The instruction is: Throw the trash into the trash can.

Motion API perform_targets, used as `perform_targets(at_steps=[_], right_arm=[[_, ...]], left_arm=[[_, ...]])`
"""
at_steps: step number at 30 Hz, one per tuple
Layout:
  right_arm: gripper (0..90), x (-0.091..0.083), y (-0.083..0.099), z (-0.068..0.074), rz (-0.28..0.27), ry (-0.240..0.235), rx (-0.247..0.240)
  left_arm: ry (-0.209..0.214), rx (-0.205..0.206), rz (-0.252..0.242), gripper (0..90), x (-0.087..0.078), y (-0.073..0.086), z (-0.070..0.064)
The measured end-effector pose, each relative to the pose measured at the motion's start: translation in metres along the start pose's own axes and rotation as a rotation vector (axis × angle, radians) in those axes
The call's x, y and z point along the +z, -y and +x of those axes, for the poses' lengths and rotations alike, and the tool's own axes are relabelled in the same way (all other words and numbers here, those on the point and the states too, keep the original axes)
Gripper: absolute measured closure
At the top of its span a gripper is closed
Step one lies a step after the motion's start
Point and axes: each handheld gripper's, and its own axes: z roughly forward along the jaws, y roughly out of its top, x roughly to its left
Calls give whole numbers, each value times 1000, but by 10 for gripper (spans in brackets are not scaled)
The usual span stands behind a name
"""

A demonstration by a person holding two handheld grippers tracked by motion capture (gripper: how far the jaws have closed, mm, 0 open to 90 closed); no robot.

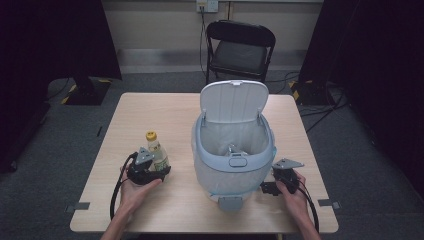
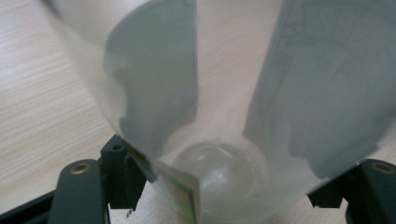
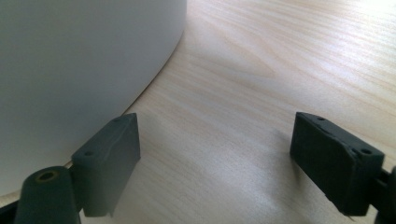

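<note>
Clamped between the jaws of the left gripper [image 2: 224, 186], the clear bottle [image 2: 219, 116] stands upright on the table [image 1: 110, 150]. Beside it, the bin [image 1: 233, 165] sits with its lid [image 1: 234, 100] raised. Lift the bottle straight, clearing the rim. The right gripper [image 3: 215, 158] rests empty, jaws apart, against the bin's wall.

Clear bottle [image 1: 156, 152], yellow cap, upright on table, left of open bin, gripped near base.

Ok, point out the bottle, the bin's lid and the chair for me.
bottle [image 1: 151, 136]: high view, on its yellow cap.
bin's lid [image 1: 234, 101]: high view, on the inner face of the raised lid.
chair [image 1: 238, 54]: high view, on the seat.
</note>
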Motion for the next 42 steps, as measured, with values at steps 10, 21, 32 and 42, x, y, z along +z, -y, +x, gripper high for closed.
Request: perform_targets(at_steps=[10,21,32,42], right_arm=[[148,0,0,0,0,0,0],[148,0,0,0,0,1,-1],[147,0,0,0,0,1,-1],[147,0,0,0,0,1,-1]], left_arm=[[36,-35,-62,283,-3,-3,-4],[53,-77,-165,283,-17,-14,-4],[69,-73,-214,283,-30,-23,-5],[105,-54,-267,283,-43,-34,-13]])
